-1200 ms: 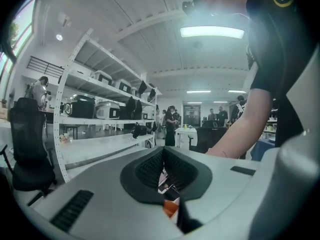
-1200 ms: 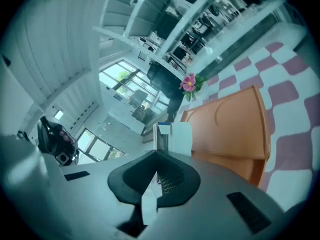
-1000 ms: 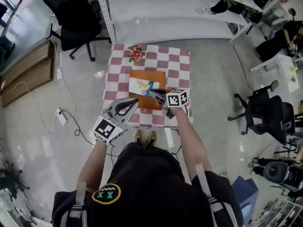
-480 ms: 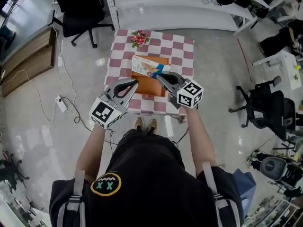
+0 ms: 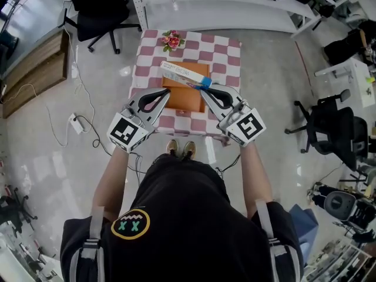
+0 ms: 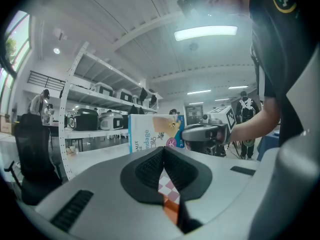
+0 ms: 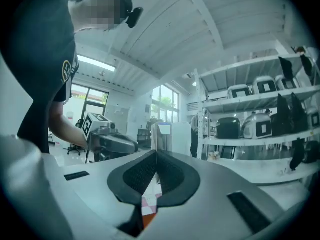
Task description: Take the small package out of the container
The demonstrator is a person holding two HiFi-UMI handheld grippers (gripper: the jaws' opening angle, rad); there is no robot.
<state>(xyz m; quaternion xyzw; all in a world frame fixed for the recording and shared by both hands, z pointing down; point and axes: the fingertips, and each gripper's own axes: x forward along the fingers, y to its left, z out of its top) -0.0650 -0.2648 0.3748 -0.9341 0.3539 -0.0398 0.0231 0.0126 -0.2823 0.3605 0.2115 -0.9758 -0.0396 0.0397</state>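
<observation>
The small package (image 5: 178,71), a white and blue box, hangs in the air over the far edge of the orange container (image 5: 185,98), which sits on the checkered table (image 5: 227,50). My right gripper (image 5: 203,85) is shut on the package's near end. In the right gripper view, the package (image 7: 165,135) stands edge-on just past my right gripper (image 7: 156,152). My left gripper (image 5: 167,93) hovers over the container's left side, shut and empty. The left gripper view has the package (image 6: 154,132) upright beyond my left gripper (image 6: 163,149).
A small bunch of flowers (image 5: 172,40) lies at the table's far edge. White shelving (image 5: 205,7) stands behind the table. Office chairs (image 5: 97,16) (image 5: 329,134) stand at the far left and at the right. A cable with a plug block (image 5: 75,124) runs over the floor on the left.
The right gripper has lifted the package up out of the orange container and turned it on edge. The left gripper has edged in toward the container.
</observation>
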